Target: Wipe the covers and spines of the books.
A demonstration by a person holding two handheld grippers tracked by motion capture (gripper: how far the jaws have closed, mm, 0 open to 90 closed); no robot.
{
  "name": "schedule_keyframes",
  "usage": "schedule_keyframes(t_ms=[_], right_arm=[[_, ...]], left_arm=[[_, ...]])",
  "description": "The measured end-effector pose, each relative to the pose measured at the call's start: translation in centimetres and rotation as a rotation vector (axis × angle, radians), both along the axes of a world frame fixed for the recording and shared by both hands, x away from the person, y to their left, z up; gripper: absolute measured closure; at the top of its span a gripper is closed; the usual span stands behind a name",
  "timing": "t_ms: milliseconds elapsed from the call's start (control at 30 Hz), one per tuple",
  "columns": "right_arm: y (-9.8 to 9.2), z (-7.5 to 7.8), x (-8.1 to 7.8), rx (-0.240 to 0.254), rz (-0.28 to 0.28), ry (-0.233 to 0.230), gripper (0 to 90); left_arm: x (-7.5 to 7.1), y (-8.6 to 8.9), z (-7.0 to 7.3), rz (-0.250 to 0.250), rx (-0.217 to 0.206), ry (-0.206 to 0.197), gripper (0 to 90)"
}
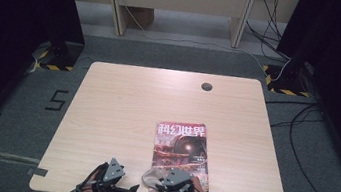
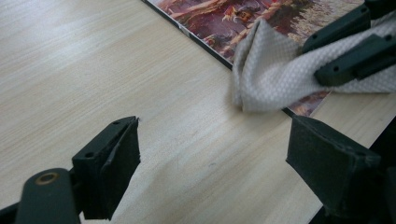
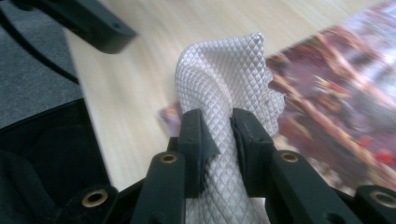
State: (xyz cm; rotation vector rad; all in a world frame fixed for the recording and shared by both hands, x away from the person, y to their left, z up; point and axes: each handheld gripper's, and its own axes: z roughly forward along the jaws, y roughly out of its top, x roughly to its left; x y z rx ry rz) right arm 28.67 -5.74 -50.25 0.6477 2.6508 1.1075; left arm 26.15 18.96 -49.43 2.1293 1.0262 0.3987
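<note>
**Right tool pinches the cloth over the magazine**

The right tool (image 3: 217,135) is closed on a white cloth (image 3: 224,79). Its two black jaws squeeze the cloth between them, and the cloth bunches up and sticks out past the tips. The cloth hangs over the near left corner of a magazine (image 1: 182,150) with a red cover. The magazine lies flat on the wooden worktop (image 1: 122,104), near the person's edge. In the left tool's view, the cloth touches both the magazine's edge and the bare wood. The left tool (image 2: 212,154) sits just beside the right one, over bare wood. Its jaws are wide apart and hold nothing.
</note>
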Motion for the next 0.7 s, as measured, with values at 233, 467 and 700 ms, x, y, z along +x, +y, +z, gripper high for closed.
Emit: schedule_keyframes(t_ms=[233,467,700], right_arm=[[-1.2,0.0,0.4,0.003,-0.031,0.010,74.9],[-3.1,0.3,0.8,-0.046,-0.088,-0.031,74.8],[-5.7,0.3,1.8,-0.059,-0.173,-0.043,74.7]], left_arm=[[-0.1,-0.1,-0.1,-0.001,0.002,0.002,16.8],[0.0,-0.1,-0.1,-0.003,0.003,0.001,16.8],[-0.1,-0.3,-0.2,-0.008,0.010,0.005,16.8]])
